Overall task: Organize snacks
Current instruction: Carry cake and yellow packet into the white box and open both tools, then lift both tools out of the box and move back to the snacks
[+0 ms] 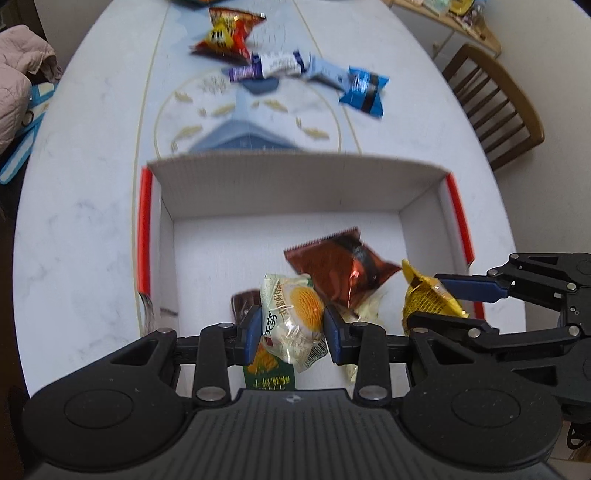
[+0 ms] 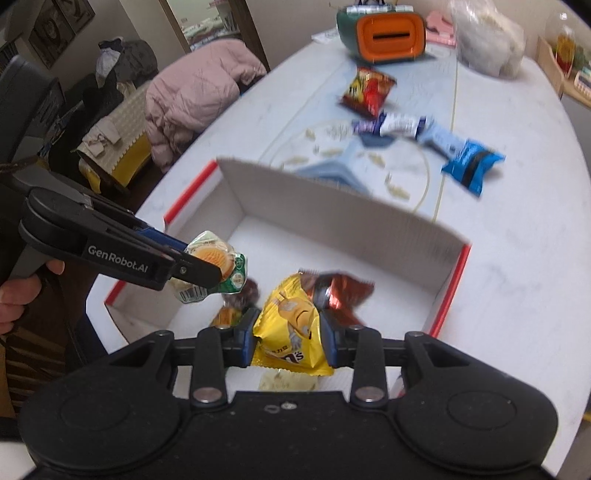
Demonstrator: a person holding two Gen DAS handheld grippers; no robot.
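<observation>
The left gripper [image 1: 291, 328] is clenched on a pale crinkly cookie packet [image 1: 295, 314] and the right gripper [image 2: 289, 334] on a glossy yellow candy bag [image 2: 291, 325], both held over the white cardboard box [image 1: 295, 184], seemingly for dropping in. Inside at one o'clock lies a shiny brown foil packet [image 1: 340, 266]. Beyond the box wall, around twelve o'clock on the white table [image 1: 92, 184], loose red [image 1: 227, 33], white [image 1: 277, 64] and blue wrappers [image 1: 364, 90] wait.

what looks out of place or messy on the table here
Nothing is spilled or damaged. Four snacks still lie loose beyond the box: a red-and-yellow bag, a white-and-purple bar, a pale blue bar and a blue packet, jumbled at angles.
</observation>
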